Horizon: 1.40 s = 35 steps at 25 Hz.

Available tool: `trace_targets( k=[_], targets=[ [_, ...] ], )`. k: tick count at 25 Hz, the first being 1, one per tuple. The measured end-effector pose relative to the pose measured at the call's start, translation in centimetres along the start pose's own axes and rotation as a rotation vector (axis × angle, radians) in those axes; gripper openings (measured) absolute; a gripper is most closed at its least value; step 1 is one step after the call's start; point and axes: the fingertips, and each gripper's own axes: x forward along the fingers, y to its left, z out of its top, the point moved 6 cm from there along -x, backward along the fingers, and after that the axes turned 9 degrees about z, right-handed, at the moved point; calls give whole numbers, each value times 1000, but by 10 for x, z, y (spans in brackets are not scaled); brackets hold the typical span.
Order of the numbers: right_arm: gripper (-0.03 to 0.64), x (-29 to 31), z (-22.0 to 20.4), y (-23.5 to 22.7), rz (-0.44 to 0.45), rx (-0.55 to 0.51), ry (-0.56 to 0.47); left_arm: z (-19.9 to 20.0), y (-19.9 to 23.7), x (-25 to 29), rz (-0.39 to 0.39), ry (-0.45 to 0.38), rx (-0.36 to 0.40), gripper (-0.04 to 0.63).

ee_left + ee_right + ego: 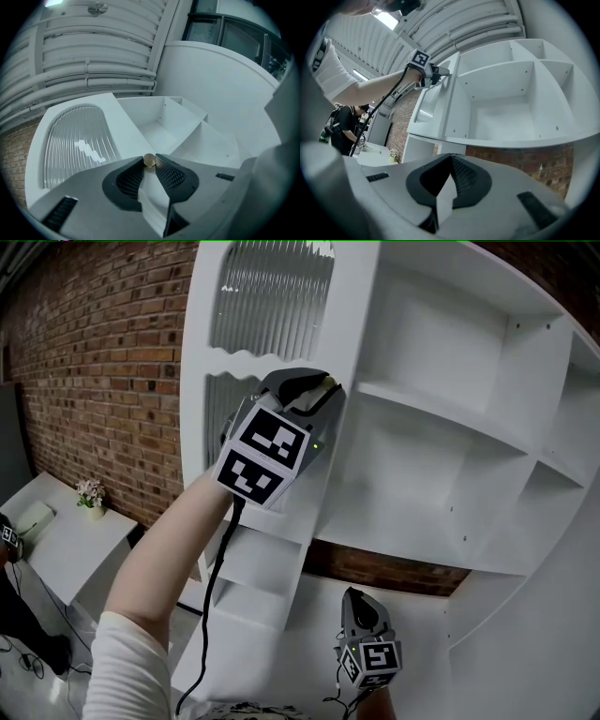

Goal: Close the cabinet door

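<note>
closing step in hand: left gripper (322,388) clamped on brass knob (149,161) at cabinet door's (272,296) free edge (door wide open). right gripper (451,159) jaws together, empty. next: swing door onto shelves (441,409), grip kept.

I see the white cabinet (525,362), which flat shelves (441,412) divide into open compartments. At the lower left stands a low white table (66,559), and on it are a small pot of flowers (91,495) and, near it, a pale object (33,518) that I cannot identify. Thin dark cables (30,660) lie on the floor (52,695) below.
</note>
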Motion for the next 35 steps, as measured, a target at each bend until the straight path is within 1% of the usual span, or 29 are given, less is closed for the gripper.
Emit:
trace_targets(
  k=[5, 12, 17, 20, 22, 25, 29, 32, 35],
  targets=[
    [6, -3, -12, -3, -14, 14, 24, -6, -2, 11, 28, -7, -9, 94],
    [6, -6, -18, -4, -40, 18, 39, -11, -2, 13, 35, -30, -6, 94],
    [6, -3, -17, 3, -42, 28, 44, -13, -1, 12, 23, -42, -52, 97],
    [6, 0, -14, 11, -43, 32, 42, -14, 1, 4, 0, -63, -115, 97],
    [6, 3, -13, 19, -38, 29, 43, -18, 2, -5, -13, -66, -148, 91],
    [6, 8, -14, 33, -26, 38, 44, -30, 4, -27, -12, -64, -161, 10],
    [6, 16, -9, 57, 0, 56, 22, -55, 3, -66, -40, -48, -196, 9],
    [6, 23, -2, 72, 5, 51, -12, -74, -4, -95, -75, -21, -202, 9],
    [6, 28, 4, 86, -3, 56, -38, -94, -12, -127, -106, 4, -252, 9]
  ],
)
